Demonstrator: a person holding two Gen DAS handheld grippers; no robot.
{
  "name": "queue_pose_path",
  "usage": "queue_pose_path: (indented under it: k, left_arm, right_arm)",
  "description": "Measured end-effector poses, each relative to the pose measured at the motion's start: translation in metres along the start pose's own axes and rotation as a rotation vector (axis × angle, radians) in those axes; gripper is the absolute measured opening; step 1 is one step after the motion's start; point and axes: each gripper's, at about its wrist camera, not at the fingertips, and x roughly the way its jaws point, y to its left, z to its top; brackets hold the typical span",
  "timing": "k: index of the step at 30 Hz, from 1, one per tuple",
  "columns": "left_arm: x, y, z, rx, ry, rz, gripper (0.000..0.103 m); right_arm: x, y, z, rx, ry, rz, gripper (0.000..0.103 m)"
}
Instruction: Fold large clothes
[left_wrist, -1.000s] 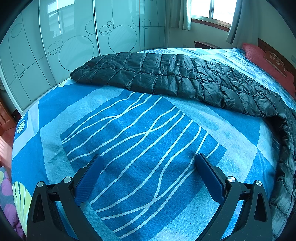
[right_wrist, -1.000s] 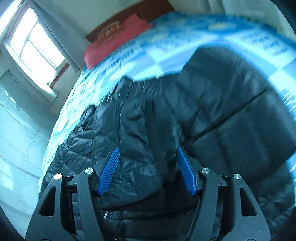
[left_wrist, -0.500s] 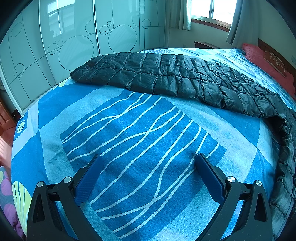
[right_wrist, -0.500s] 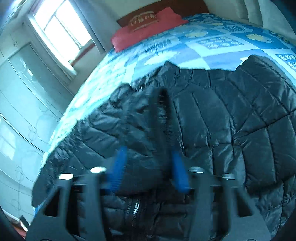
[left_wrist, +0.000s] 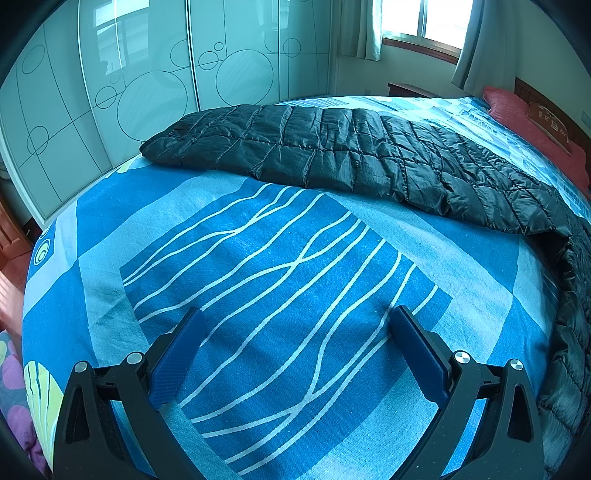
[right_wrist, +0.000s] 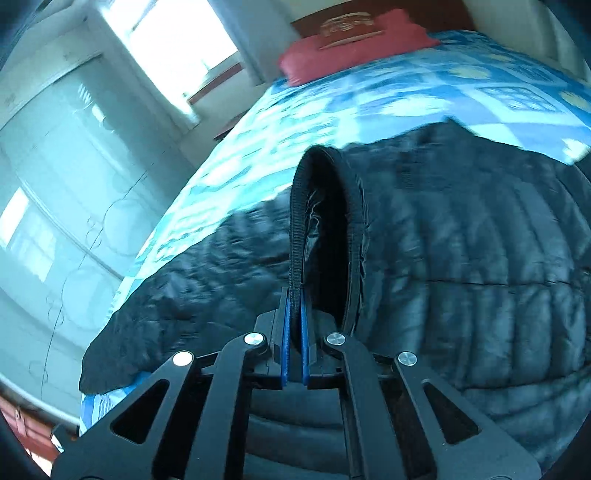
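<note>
A black quilted puffer jacket (left_wrist: 354, 155) lies spread across the far half of the blue patterned bed, one sleeve stretched left toward the wardrobe. My left gripper (left_wrist: 297, 325) hovers open over bare bedsheet, well short of the jacket, nothing between its blue pads. In the right wrist view the same jacket (right_wrist: 461, 258) fills the frame. My right gripper (right_wrist: 294, 295) is shut on the jacket's ribbed zipper edge (right_wrist: 295, 221), which rises in a lifted loop in front of the fingers.
The bedsheet (left_wrist: 258, 258) has a blue panel with white wavy lines. Glass wardrobe doors (left_wrist: 147, 74) stand beyond the bed's left side. A red pillow (left_wrist: 535, 122) lies by the headboard, under a window (right_wrist: 177, 48). The bed's edge drops off at the left.
My right gripper went from open above the jacket to shut on its zipper edge, lifting it while sweeping sideways. The left gripper and its view have not changed.
</note>
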Motion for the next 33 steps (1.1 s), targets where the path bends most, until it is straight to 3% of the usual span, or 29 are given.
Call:
queue_pose_path:
  k: [6,13,15,16,20,22,25,30,33]
  left_arm:
    - [0.0,0.0,-0.001,0.0,0.0,0.0,0.099]
    - [0.0,0.0,-0.001,0.0,0.0,0.0,0.099]
    - [0.0,0.0,-0.001,-0.001,0.0,-0.001,0.099]
    - [0.0,0.0,-0.001,-0.001,0.0,0.0,0.099]
    - [0.0,0.0,-0.001,0.0,-0.001,0.001,0.099]
    - [0.0,0.0,-0.001,0.0,-0.001,0.001,0.099]
    - [0.0,0.0,-0.001,0.001,-0.001,0.002,0.099]
    - [0.001,0.0,-0.001,0.001,-0.001,0.001,0.099]
    - [0.001,0.0,-0.001,0.0,0.0,0.0,0.099]
  right_arm:
    - [0.038,0.047,-0.011,-0.08,0.068,0.019,0.004]
    - [0.059,0.049,-0.034,-0.094,0.161,0.025,0.009]
    - [0.047,0.048,-0.034,-0.089,0.159,0.083,0.041]
    - [0.033,0.047,-0.034,-0.093,0.138,0.107,0.047]
    - [-0.029,0.023,-0.027,-0.107,0.043,0.117,0.05]
    - [-0.055,-0.001,-0.02,-0.107,0.002,0.068,0.05]
    - [-0.103,-0.066,-0.007,-0.082,-0.069,-0.094,0.048]
    - [-0.156,-0.186,0.002,0.024,-0.123,-0.392,0.023]
    - [-0.159,-0.237,-0.009,0.085,-0.082,-0.455,0.018]
